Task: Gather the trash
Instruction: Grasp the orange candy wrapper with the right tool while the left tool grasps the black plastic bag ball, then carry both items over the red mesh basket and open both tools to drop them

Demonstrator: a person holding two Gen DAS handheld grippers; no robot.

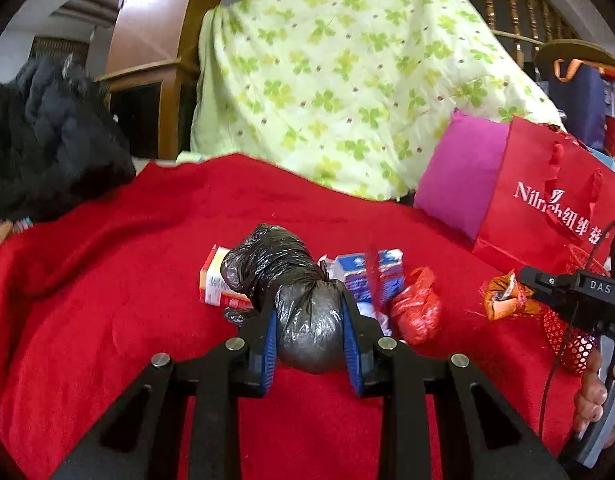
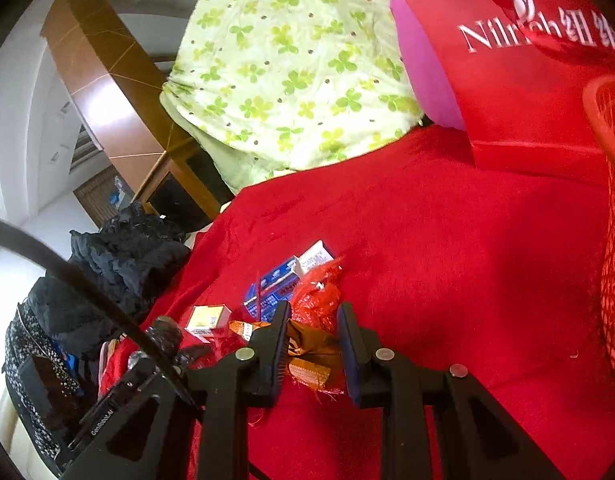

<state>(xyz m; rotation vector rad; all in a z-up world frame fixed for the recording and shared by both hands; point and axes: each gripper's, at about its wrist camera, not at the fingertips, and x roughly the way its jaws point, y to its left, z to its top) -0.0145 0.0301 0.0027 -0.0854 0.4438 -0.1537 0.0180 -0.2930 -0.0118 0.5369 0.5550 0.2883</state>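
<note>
While clamped, black bag point(image 1: 307, 320) between left gripper point(image 1: 309, 340) jaws.

Lying on the blanket point(image 1: 107, 280): two small boxes point(image 1: 215, 280) point(image 1: 371, 276) behind the knotted bag point(image 1: 303, 312), a crumpled bag point(image 1: 415, 308) to its right. Standing far right: gift bag point(image 1: 547, 200), cushion point(image 1: 459, 168) behind it. Heaped far left: dark clothing point(image 1: 47, 140).

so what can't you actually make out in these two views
- What is inside the black plastic bag: left wrist view, its opaque knotted plastic hides it.
- Lower part of the orange wrapper: right wrist view, the right gripper covers its sides.
- Red mesh basket: right wrist view, cut off by the right edge.
- Print on the blue box: left wrist view, blurred and too small.
</note>
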